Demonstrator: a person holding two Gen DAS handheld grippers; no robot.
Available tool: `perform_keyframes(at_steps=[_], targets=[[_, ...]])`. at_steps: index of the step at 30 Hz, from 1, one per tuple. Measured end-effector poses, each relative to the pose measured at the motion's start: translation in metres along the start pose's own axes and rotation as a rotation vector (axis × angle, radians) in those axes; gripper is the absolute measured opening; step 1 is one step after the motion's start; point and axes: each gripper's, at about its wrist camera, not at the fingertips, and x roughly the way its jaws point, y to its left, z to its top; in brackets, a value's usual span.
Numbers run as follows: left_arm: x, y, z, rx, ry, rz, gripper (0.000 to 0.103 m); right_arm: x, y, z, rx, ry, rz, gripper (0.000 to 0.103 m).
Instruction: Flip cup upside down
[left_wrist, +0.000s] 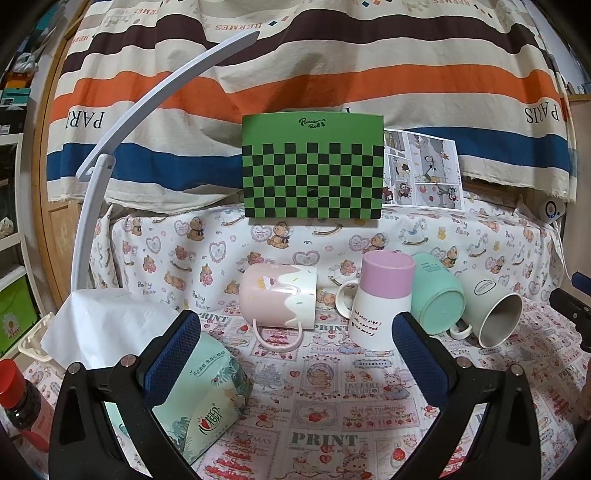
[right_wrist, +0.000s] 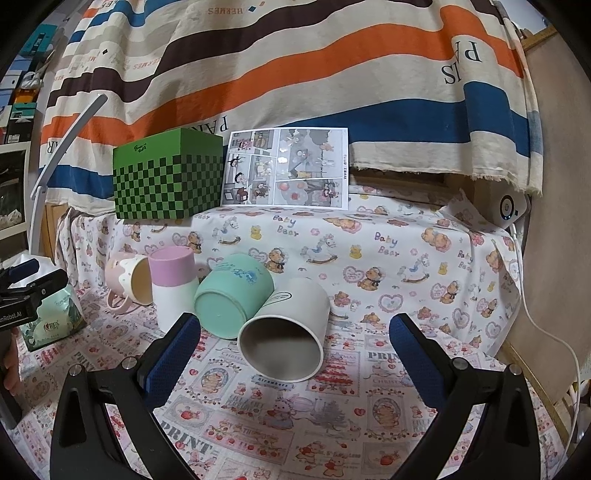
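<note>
so the white cup (right_wrist: 284, 332) lies on its side dead centre of the right-wrist frame, mouth toward the wide, empty right gripper (right_wrist: 295, 343); left gripper (left_wrist: 297, 350) also wide, farther off

The striped cloth (left_wrist: 295, 74) hanging behind carries "HERMES" and "PARIS", both upside down. The green box (left_wrist: 312, 166) bears a script logo near its top edge, seemingly "Panda Rob". The tablecloth (left_wrist: 325, 439) under the cups repeats "PRINT", with "CHRISTMAS", "Strawberry" and "PEACE LOVE" in smaller panels; its raised back part (right_wrist: 388, 240) reads "Baby Bear" again and again. The pink-topped cup (left_wrist: 380, 306) has small handwritten lines, too fine to read. The left gripper (right_wrist: 22, 295) shows "nRobot.AI" at the right wrist view's left edge.
</note>
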Motion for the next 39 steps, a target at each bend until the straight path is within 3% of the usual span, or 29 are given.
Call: perform_keyframes(at_steps=[18, 22, 29, 31, 34, 39], targets=[[-0.001, 0.0, 0.0, 0.002, 0.0, 0.014, 0.103, -0.006, 0.0, 0.0, 0.002, -0.023, -0.037, 0.103], [0.001, 0.0, 0.0, 0.0, 0.01, -0.013, 0.103, -0.008, 0.001, 0.001, 0.001, -0.03, -0.047, 0.103], [0.0, 0.0, 0.0, 0.001, 0.003, -0.011, 0.103, -0.02, -0.002, 0.023, 0.034, 0.023, 0.076, 0.103], [0.001, -0.001, 0.0, 0.004, 0.008, -0.019, 0.103, -0.019, -0.001, 0.037, 0.024, 0.066, 0.099, 0.103], [0.001, -0.002, 0.0, 0.008, 0.007, -0.033, 0.103, -0.001, 0.001, 0.06, -0.003, 0.203, 0.125, 0.103], [-0.001, 0.003, 0.0, -0.016, -0.001, 0.015, 0.103, 0.066, -0.022, 0.078, 0.207, 0.485, 0.172, 0.103]])
